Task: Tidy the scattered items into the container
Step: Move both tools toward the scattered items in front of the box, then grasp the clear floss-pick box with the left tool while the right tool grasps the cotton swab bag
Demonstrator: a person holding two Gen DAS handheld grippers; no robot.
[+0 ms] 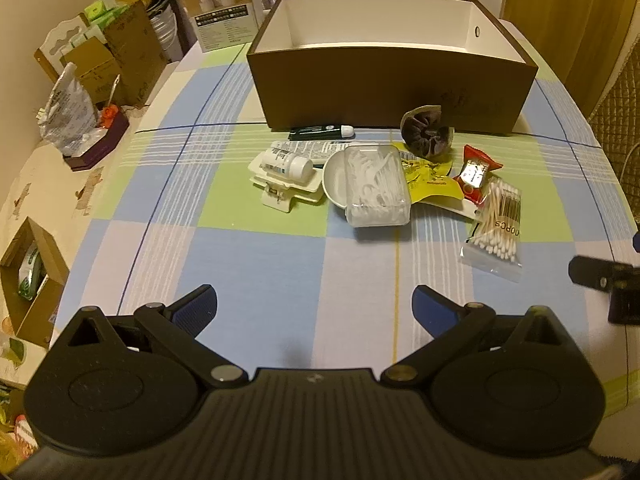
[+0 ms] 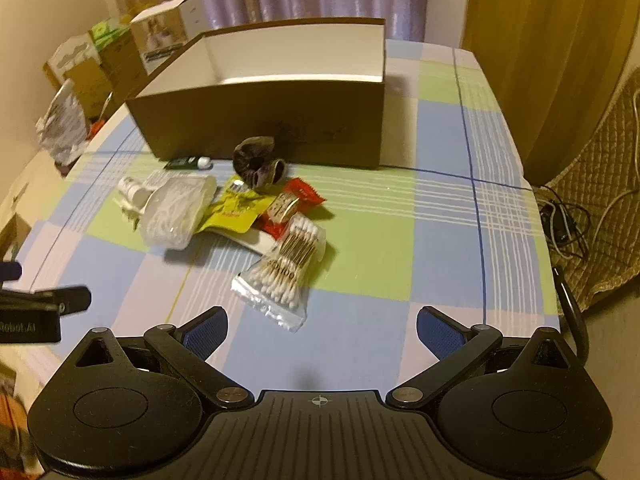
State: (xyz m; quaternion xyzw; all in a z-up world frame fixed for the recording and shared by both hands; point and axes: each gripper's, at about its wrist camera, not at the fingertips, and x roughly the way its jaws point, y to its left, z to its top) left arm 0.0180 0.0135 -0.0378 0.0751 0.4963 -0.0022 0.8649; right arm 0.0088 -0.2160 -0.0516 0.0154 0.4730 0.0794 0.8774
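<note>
- Plainly, the left gripper [image 1: 315, 307] hung above the checked tablecloth [image 1: 256, 264] with its blue-padded fingers [image 1: 198, 305] spread wide and nothing between them.
- Likewise the right gripper [image 2: 322, 330] stood wide apart and held nothing, over bare cloth just short of the pile; part of it showed at the right edge of the left wrist view.
- At the far side of the table sat the brown container [image 1: 392, 88], a box with a white inside, and no item could be seen in the part of it on show.
- All the scattered items lay on the cloth in a loose cluster just in front of the container.
- A dark tube [image 1: 320, 132] with a white cap lay against the foot of the container's front wall.
- Next to it a dark scrunchie [image 1: 428, 132] rested close to the same wall.
- A white pill bottle [image 1: 286, 163] lay on its side on a cream tray, left of the rest.
- A clear box of floss picks [image 1: 376, 184] sat in the middle, touching a yellow packet [image 1: 430, 178].
- A red snack packet [image 1: 476, 172] lay just right of the yellow one.
- A bag of cotton swabs [image 1: 498, 228] lay nearest the right gripper, overlapping the red packet's near end.
- Cardboard boxes [image 1: 120, 52] and a plastic bag [image 1: 70, 116] crowded the left side of the table.
</note>
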